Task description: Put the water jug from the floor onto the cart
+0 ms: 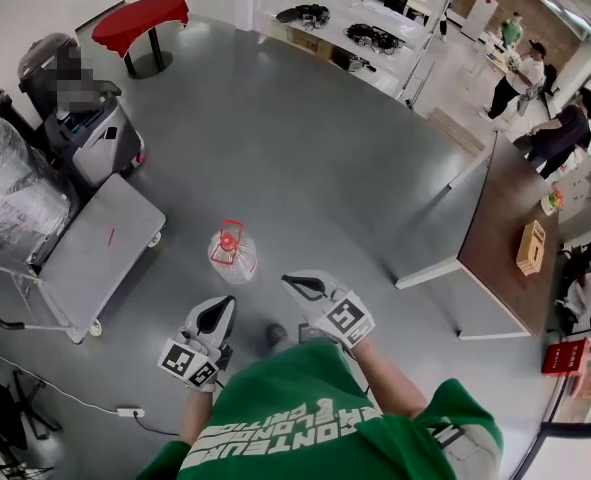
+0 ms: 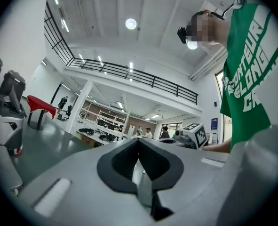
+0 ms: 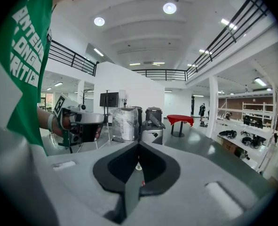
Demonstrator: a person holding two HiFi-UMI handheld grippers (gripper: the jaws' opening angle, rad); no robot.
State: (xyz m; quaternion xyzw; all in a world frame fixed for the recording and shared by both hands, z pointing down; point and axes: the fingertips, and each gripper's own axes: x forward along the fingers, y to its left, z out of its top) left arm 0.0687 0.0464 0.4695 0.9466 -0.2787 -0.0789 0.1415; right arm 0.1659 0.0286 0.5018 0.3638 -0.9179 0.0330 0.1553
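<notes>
Clear plastic water jug [image 1: 232, 254] with a red top is standing upright on the grey floor [image 1: 305, 148], near the corner of the flat cart [image 1: 95, 258], so not on it yet. My left tongs [image 1: 213, 318] and right tongs [image 1: 300, 286] hover just short of it, both pinched together, nothing in them.

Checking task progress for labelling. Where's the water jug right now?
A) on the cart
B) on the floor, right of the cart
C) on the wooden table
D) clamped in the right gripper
B: in the head view the water jug stands on the grey floor, apart from the cart to its left.
</notes>
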